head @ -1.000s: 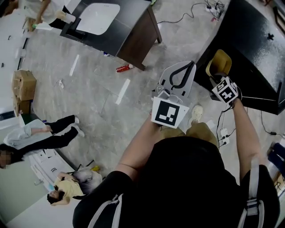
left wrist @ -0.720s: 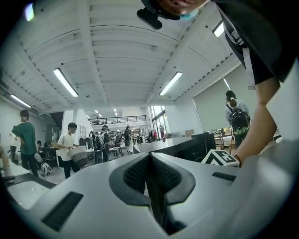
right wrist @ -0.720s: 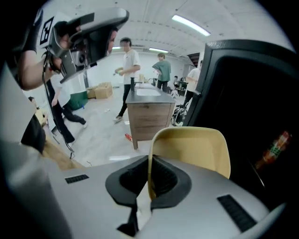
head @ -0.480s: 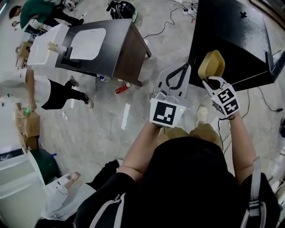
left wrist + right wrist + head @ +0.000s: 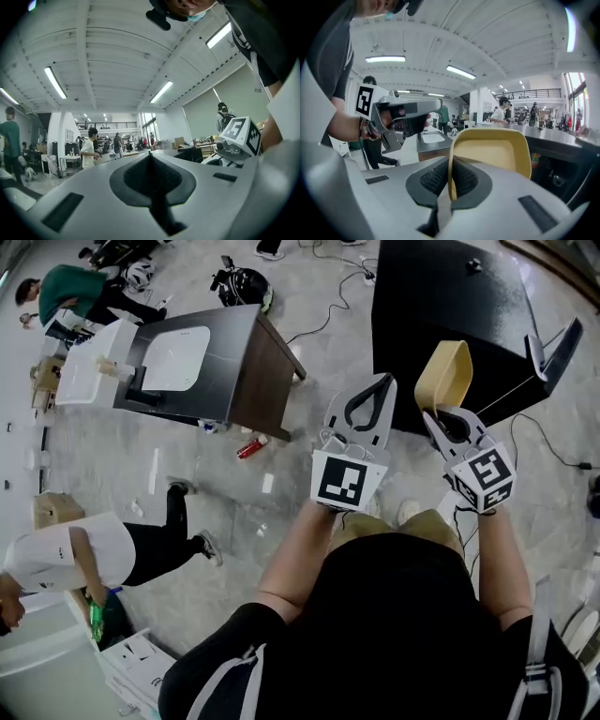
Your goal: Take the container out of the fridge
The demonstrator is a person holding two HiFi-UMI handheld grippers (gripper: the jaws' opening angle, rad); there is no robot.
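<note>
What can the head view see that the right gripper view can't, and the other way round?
Only the head view shows the floor, with a red can lying on it, and the person's black shirt. Only the right gripper view shows the ceiling lights. Both show the yellow container pinched in the right gripper, and the left gripper beside it.

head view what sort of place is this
Probably a big open lab or workshop hall, not a home: cables trailing over a bare floor, several people at scattered tables, strip lights on a high ceiling.
</note>
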